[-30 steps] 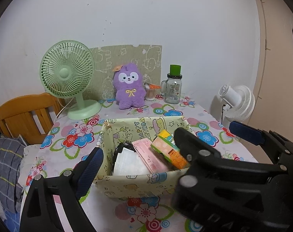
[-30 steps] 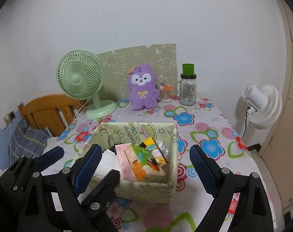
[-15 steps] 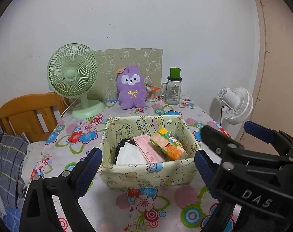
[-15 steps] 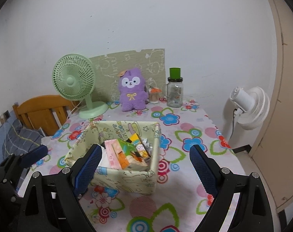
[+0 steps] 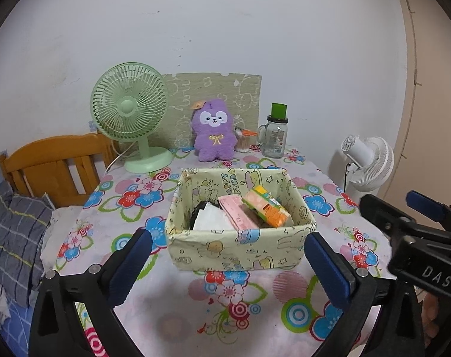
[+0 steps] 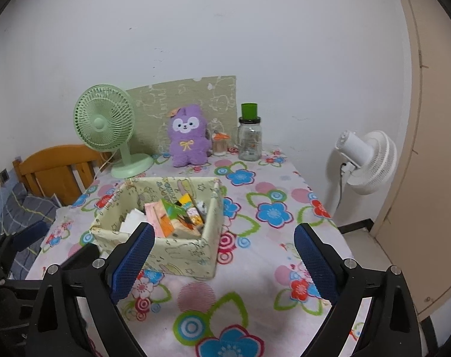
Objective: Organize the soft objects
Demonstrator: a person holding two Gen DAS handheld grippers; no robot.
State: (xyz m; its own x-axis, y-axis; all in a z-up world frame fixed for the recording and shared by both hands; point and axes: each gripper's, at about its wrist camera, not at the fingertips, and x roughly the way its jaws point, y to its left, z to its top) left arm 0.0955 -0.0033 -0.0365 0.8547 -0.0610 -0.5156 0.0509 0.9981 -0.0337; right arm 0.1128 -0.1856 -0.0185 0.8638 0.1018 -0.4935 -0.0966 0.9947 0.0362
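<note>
A pale yellow fabric box [image 5: 240, 247] [image 6: 180, 255] stands mid-table, holding soft packs: a pink pack [image 5: 237, 217], an orange-and-yellow tissue pack [image 5: 265, 208] and a white pack [image 5: 210, 220]. A purple plush toy [image 5: 215, 134] [image 6: 189, 136] sits upright at the back of the table. My left gripper [image 5: 228, 261] is open and empty, in front of the box. My right gripper [image 6: 222, 255] is open and empty, in front of the box and a little to its right; it also shows at the right of the left wrist view [image 5: 404, 223].
A green desk fan [image 5: 130, 119] stands back left. A glass jar with a green lid [image 5: 274, 136] and a small cotton-swab jar [image 5: 243, 141] stand back right. A wooden chair [image 5: 52, 166] is left of the floral-clothed table [image 5: 255, 312]. A white floor fan [image 6: 365, 160] stands right.
Both grippers have drawn back from the box toward the table's front edge. The box now looks farther away. Both stay open and empty.
</note>
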